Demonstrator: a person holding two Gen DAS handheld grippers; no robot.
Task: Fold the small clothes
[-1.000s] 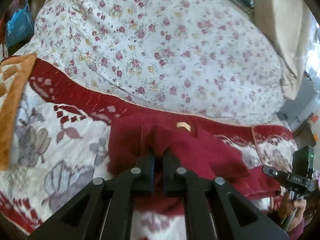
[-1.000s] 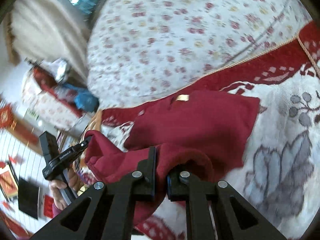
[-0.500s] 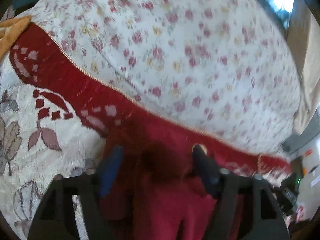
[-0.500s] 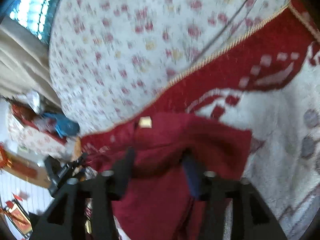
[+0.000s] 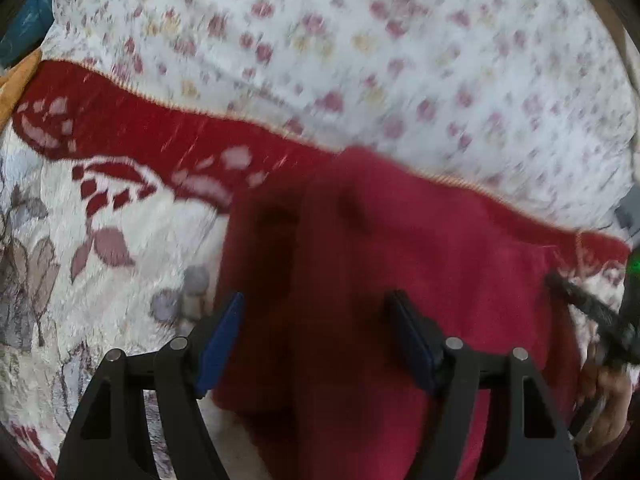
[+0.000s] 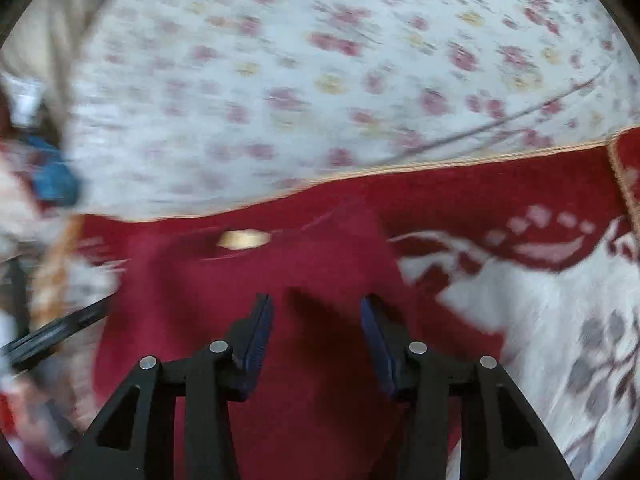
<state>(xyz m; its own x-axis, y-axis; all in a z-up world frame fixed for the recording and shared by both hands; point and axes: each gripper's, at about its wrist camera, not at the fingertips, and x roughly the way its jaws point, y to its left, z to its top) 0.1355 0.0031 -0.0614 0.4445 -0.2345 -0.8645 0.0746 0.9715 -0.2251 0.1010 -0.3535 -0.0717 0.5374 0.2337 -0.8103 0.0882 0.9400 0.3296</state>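
Observation:
A dark red small garment [image 5: 420, 264] lies folded over on a red and white patterned blanket [image 5: 100, 216]. My left gripper [image 5: 316, 328] is open, with its blue-padded fingers apart just above the garment. In the right wrist view the same garment [image 6: 240, 292] shows a small tan label [image 6: 242, 239] near its far edge. My right gripper [image 6: 317, 328] is open and empty above the garment. Both views are motion blurred.
A white floral bedsheet [image 5: 400, 60] lies beyond the blanket's corded edge. The other gripper [image 5: 592, 312] and a hand show at the right of the left wrist view. An orange cloth edge [image 5: 16, 80] sits at far left. Blue and white clutter [image 6: 52, 184] lies at left.
Both grippers were shut on the garment's folded edge one second ago. They carried it forward over the garment, opened and let go. Now both stand open above the folded cloth.

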